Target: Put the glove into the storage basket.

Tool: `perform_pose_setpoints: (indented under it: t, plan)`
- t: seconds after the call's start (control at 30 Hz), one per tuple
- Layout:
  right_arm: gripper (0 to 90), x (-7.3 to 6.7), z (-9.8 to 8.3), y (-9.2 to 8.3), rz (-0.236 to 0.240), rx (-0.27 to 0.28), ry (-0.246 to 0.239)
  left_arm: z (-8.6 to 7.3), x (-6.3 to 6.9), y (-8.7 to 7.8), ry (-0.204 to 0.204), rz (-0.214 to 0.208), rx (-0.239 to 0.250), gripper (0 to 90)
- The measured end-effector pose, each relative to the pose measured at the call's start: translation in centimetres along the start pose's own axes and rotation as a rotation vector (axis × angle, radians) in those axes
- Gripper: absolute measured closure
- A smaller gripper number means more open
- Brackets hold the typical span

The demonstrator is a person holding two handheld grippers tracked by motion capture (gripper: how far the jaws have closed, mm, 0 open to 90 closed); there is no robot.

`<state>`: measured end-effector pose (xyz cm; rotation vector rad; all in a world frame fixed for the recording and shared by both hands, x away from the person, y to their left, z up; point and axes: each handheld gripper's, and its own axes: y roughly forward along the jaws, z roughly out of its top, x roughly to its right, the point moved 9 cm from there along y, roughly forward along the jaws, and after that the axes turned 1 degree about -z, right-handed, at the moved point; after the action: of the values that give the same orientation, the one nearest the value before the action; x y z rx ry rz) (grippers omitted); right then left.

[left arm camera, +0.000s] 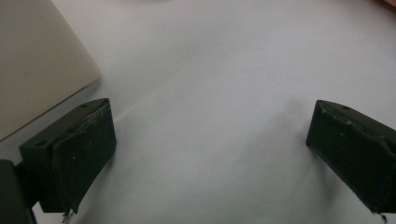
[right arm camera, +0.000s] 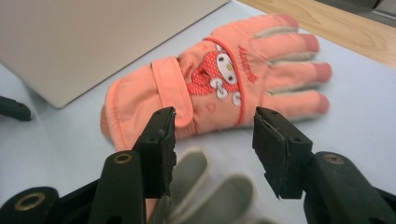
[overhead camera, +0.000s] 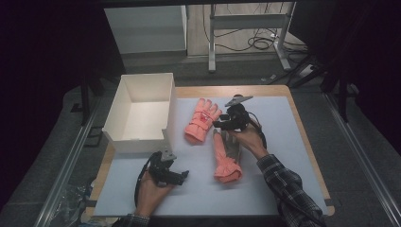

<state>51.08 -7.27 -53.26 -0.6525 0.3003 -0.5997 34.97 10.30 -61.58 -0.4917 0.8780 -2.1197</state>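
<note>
The right gripper (overhead camera: 221,124) hangs over the white mat (overhead camera: 283,142) with its jaws partly apart and nothing clamped between them. Just beyond the jaw tips lies a pink glove (right arm camera: 219,88), back up, with a cartoon patch, its fingers pointing away to the right in the right gripper view. Under the jaws, close and blurred, lie the grey fingers of what looks like the second glove (overhead camera: 226,158), palm up. The left gripper (overhead camera: 182,175) sits low over bare mat, jaws wide apart and empty. The white box (overhead camera: 142,109) stands just off its left jaw, well clear of both gloves.
</note>
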Motion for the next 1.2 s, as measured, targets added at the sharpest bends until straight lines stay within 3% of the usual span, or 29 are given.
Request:
perform_pose_setpoints:
  t: [0.43,0.7,0.9,1.07,1.2]
  plan:
    - [62.0,-0.1,2.2,4.0,-0.011,-0.026,-0.056,0.0,0.0,0.0,-0.001,0.001,0.000,1.3]
    - [57.9,-0.1,2.6,6.1,-0.010,-0.049,-0.059,0.0,0.0,0.0,-0.002,0.000,0.002,1.3]
    - [59.1,0.1,2.0,7.7,-0.027,-0.106,-0.064,0.0,0.0,0.0,-0.002,0.000,0.002,1.3]
    - [70.6,0.4,1.4,8.7,-0.024,-0.157,-0.050,0.0,0.0,0.0,-0.002,0.000,0.002,1.3]
    - [87.8,0.3,1.3,8.4,-0.019,-0.190,-0.047,0.0,0.0,0.0,-0.002,0.000,0.001,1.3]
